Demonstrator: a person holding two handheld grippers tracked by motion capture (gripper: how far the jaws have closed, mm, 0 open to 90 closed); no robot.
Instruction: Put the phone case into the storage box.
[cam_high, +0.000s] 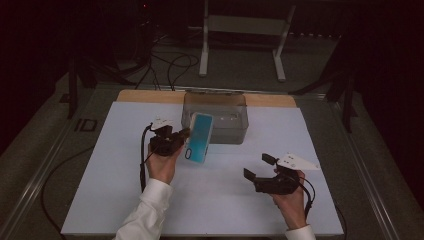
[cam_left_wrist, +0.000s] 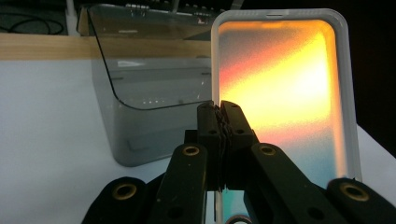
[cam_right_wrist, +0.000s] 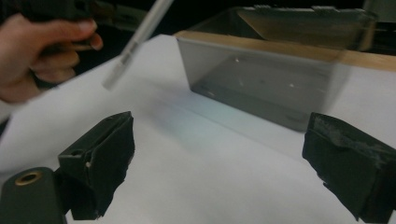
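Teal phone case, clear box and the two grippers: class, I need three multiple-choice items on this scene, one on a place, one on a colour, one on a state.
1. Where is the teal, white-rimmed phone case?
A. Held up in front of the clear smoky plastic box
B. Flat on the white table sheet
C. Between the right gripper's jaws

2. What colour is the strip of table behind the box?
A. Red
B. Light wood
C. Green

3. How is the right gripper?
A. Shut on the case
B. Shut on nothing
C. Open and empty

Key: 1 A, the left gripper clamps the case's edge off the sheet. 2 B, a wooden edge shows past the sheet. 3 C, its jaws stand wide apart with bare sheet between.
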